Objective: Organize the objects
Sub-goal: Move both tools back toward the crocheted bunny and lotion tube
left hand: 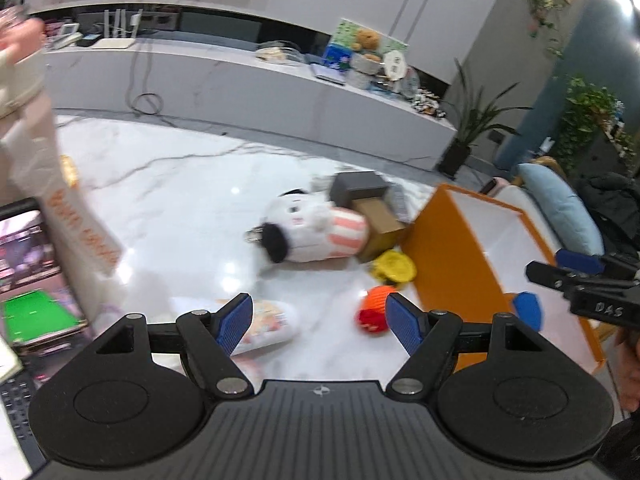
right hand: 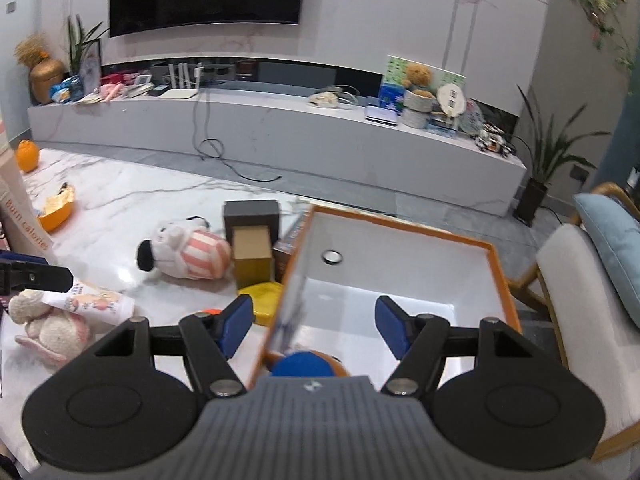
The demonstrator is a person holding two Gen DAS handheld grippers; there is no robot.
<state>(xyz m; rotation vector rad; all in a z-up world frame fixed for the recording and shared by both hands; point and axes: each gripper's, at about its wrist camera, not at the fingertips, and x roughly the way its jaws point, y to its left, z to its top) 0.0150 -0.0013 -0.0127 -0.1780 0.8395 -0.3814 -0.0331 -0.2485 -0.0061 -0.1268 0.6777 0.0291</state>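
My left gripper [left hand: 320, 322] is open and empty above the marble table, near a white printed tube [left hand: 264, 326] and an orange and red toy [left hand: 374, 310]. My right gripper [right hand: 314, 326] is open and empty over the near edge of the orange-rimmed white box [right hand: 400, 276]; a blue and orange toy [right hand: 308, 364] lies in the box just below it. A white plush dog in a striped shirt [right hand: 188, 254] lies on the table. A yellow toy [right hand: 262, 298] sits by the box. The right gripper also shows in the left wrist view [left hand: 552, 284].
A dark box [right hand: 251, 212] and a brown carton [right hand: 252, 256] stand behind the dog. A small pink plush [right hand: 50, 330] and a printed tube [right hand: 92, 300] lie at left. A tall "Burn calories" box [right hand: 24, 220], a phone [left hand: 28, 272] and a cushioned chair [right hand: 592, 280] flank the table.
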